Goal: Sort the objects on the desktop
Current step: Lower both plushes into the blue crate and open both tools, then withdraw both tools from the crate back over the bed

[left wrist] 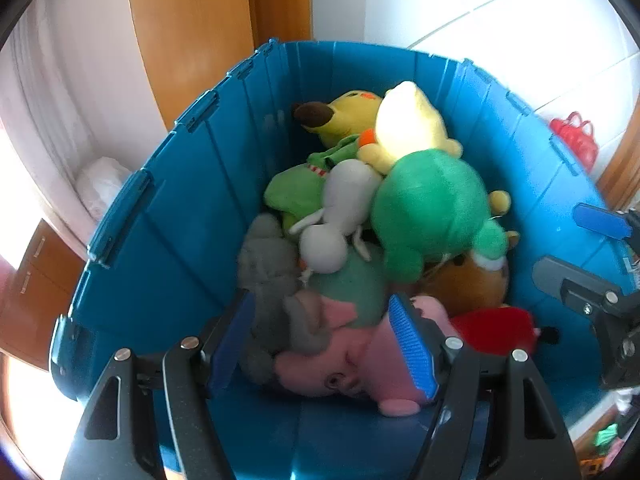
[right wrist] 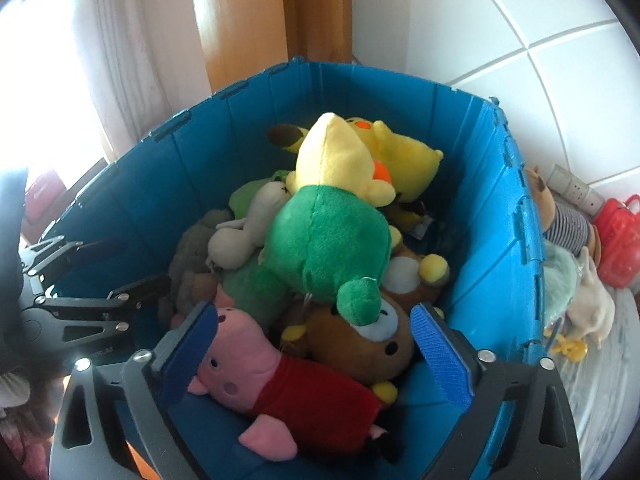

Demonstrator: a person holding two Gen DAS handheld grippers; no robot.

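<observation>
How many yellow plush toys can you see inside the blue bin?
2: a bright yellow plush with a brown-tipped ear lies at the bin's far end; a pale yellow plush rests against it, above the green plush. Others may be buried.

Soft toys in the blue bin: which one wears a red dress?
The pink pig lying between the right gripper's open fingers at the near end of the blue bin. No other toy there is pink with red clothing.

Both wrist views look steeply down, close, into the same blue bin of plush toys.
</observation>
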